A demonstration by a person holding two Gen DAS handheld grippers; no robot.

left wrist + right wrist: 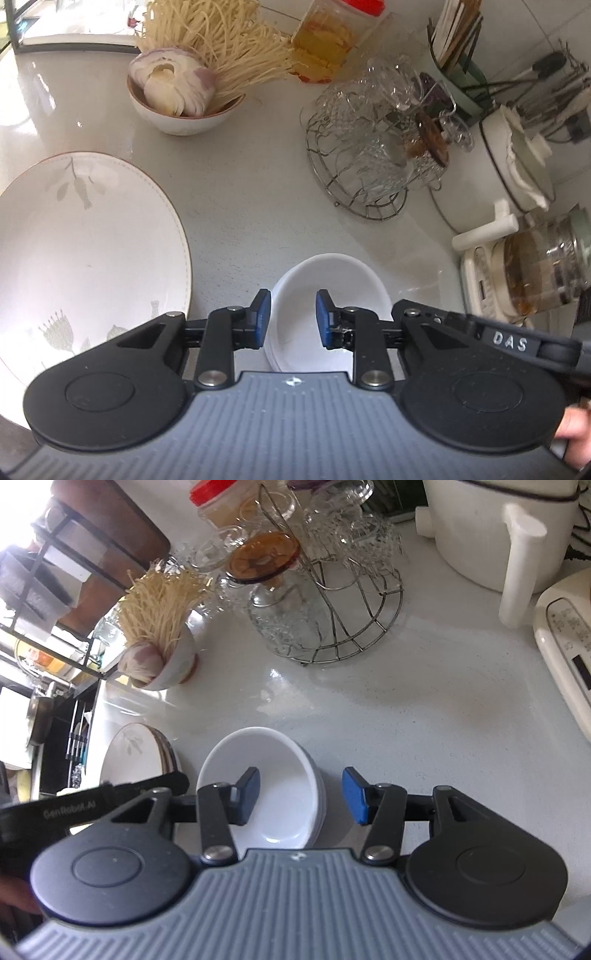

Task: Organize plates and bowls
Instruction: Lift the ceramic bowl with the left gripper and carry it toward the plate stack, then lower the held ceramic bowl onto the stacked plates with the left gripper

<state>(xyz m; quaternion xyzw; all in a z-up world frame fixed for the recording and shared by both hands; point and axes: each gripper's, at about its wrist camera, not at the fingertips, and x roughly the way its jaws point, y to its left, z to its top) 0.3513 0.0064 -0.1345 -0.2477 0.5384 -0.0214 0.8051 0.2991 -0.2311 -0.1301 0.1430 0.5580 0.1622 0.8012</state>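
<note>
A stack of small white bowls point(332, 280) stands on the pale counter; it also shows in the right wrist view point(280, 775). My left gripper point(291, 319) is open, its blue pads straddling the stack's left rim. My right gripper point(303, 794) is open, its left pad inside the top bowl and its right pad outside the right rim. A large white plate point(85, 240) with a leaf print lies left of the bowls; in the right wrist view it tops a stack of plates point(133, 753). A white bowl holding onion and dry noodles point(184, 114) stands farther back, also seen from the right point(162, 657).
A wire rack of glass cups point(373, 147) stands behind the bowls, also in the right wrist view point(325, 590). A red-lidded jar point(332, 40), a white pot point(495, 528), a glass kettle point(543, 266) and a cream appliance point(565, 650) line the back and right.
</note>
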